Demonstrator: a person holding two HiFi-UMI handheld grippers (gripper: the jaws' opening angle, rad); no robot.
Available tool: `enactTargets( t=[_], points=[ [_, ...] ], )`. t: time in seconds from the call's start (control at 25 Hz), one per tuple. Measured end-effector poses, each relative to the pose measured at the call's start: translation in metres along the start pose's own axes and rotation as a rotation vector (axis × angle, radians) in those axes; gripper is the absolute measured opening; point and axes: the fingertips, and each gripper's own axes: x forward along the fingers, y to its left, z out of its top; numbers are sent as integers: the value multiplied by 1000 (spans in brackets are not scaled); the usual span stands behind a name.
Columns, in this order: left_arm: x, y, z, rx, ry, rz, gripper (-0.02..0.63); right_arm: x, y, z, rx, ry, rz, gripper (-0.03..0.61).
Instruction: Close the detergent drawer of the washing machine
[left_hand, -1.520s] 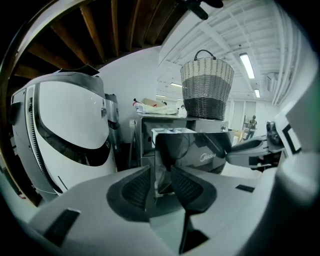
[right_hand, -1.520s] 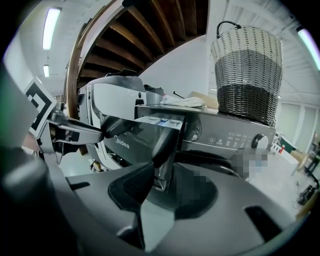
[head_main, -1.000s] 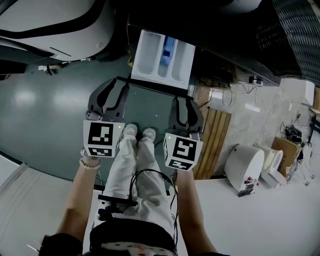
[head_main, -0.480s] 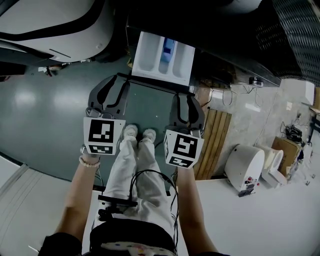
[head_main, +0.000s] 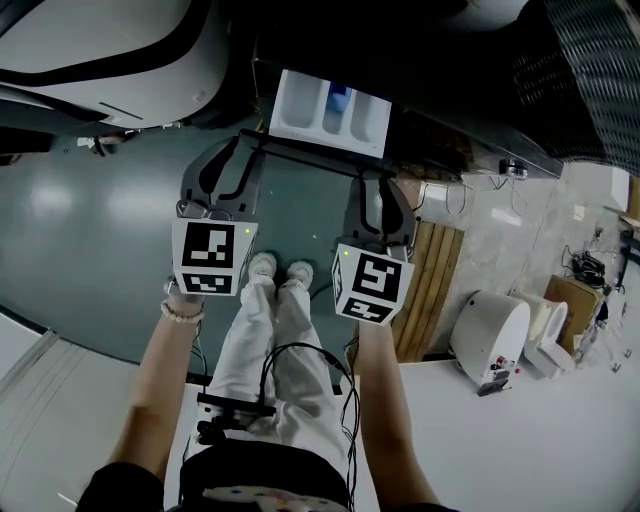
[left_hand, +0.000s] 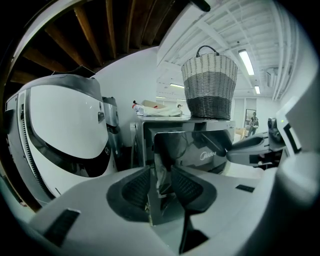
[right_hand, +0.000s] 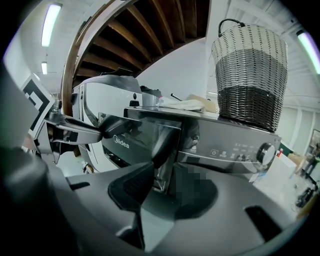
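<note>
The white detergent drawer (head_main: 330, 108) sticks partway out of the dark washing machine (right_hand: 230, 147), and its glossy dark front panel (head_main: 320, 152) faces me. My left gripper (head_main: 238, 150) meets the panel's left end and my right gripper (head_main: 375, 185) its right end. In the left gripper view the panel (left_hand: 195, 145) has its left edge in the gap of the left gripper (left_hand: 161, 187). In the right gripper view the panel (right_hand: 135, 132) has its right edge in the gap of the right gripper (right_hand: 167, 182). Both pairs of jaws stand apart, clamping nothing.
A grey-and-white wicker basket (right_hand: 250, 75) and folded cloth (right_hand: 182, 103) sit on top of the machine. A large white rounded appliance (head_main: 100, 50) stands to the left. The person's legs and shoes (head_main: 280, 268) are on a dark green floor, and wooden slats (head_main: 425, 280) lie to the right.
Both grippers have moved up the picture toward the machine. The drawer has slid inward with them, so less of its white tray shows.
</note>
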Motion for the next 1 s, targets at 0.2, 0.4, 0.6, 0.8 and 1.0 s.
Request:
enactTargets(
  t=[0.2,0.4,0.6,0.8,1.0],
  points=[
    [11,4,6,5,-9,-1,127,11,-4,6,0,-4,-1,107],
    [21,9,12,14,-16,3,127,21,-7,12,8,-9,-7,106],
    [33,13,18,9,-19,3,127,33,-12,18,13,-12,-12,107],
    [45,18,23,15,-20,11,127,45,-18,24,16,-8,-26,119],
    [55,23,27,6,-20,20,129,55,-23,30,18,-3,-51,135]
  ],
)
